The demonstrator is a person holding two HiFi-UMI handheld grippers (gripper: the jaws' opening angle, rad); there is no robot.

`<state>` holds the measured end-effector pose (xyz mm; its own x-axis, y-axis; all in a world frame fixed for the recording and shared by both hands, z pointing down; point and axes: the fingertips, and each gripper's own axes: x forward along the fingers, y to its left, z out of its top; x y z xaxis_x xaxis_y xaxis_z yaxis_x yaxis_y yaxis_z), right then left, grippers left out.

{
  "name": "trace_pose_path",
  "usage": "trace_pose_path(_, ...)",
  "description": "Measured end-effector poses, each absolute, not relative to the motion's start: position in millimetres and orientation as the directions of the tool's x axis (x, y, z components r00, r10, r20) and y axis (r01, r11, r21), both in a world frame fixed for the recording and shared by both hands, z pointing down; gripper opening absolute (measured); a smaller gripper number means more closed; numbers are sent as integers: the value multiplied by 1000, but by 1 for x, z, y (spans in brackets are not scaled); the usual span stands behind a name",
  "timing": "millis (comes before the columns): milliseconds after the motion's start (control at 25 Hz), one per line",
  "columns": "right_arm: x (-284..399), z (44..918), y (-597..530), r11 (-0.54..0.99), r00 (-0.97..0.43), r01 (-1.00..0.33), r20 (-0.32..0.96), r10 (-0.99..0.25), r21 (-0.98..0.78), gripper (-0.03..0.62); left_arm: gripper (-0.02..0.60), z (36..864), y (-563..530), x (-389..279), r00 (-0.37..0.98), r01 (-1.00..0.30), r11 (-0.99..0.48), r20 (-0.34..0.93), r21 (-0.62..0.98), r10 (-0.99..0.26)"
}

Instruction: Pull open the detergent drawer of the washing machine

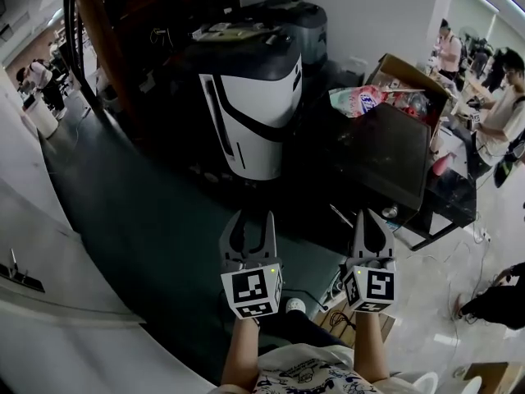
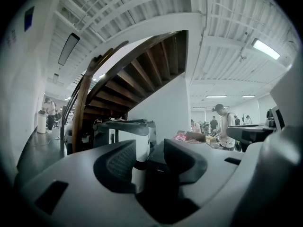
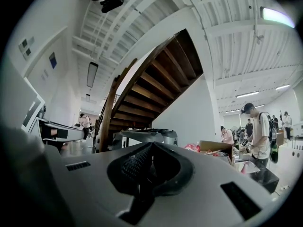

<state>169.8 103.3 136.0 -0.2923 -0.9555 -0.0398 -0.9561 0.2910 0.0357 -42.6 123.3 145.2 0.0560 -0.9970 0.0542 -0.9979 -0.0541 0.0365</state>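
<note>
A white and dark grey washing machine (image 1: 254, 113) stands ahead on the dark floor, a second grey machine (image 1: 299, 19) behind it. To its right is a black box-shaped appliance (image 1: 385, 158). I cannot make out a detergent drawer on any of them. My left gripper (image 1: 251, 218) is held low in front of them, open, with nothing between its jaws; in the left gripper view (image 2: 150, 148) the white machine (image 2: 141, 143) shows through the gap. My right gripper (image 1: 369, 220) is beside it, shut and empty, its tips meeting in the right gripper view (image 3: 152, 144). Both stand well short of the machines.
A cardboard box (image 1: 406, 76) with colourful packets sits behind the black appliance. A wooden staircase (image 2: 123, 79) rises at the back left. People stand at tables on the right (image 1: 500, 113). A white counter (image 1: 49, 302) runs along the left edge.
</note>
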Motion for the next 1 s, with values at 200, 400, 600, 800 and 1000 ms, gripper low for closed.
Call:
trace_pose_path(200, 181, 139, 56, 306, -307, -952, -40, -951, 32, 14, 179, 147, 83, -36, 26, -999, -23, 55, 48, -998)
trace_pose_path(400, 187, 149, 25, 320, -320, -947, -26, -947, 17, 14, 179, 159, 54, -29, 13, -999, -10, 80, 42, -997)
trace_pose_path(600, 184, 159, 0, 329, -329, -944, -3, -944, 1, 14, 179, 170, 34, -32, 5, -999, 0, 105, 41, -994)
trace_pose_path(800, 175, 170, -25, 329, -329, -944, 23, -944, -3, 14, 179, 177, 8, -40, 6, -998, 1, 116, 66, -993)
trace_pose_path(1000, 168, 179, -54, 317, -317, -948, 42, -948, -12, 14, 179, 190, -26, -45, 32, -997, -21, 140, 80, -990)
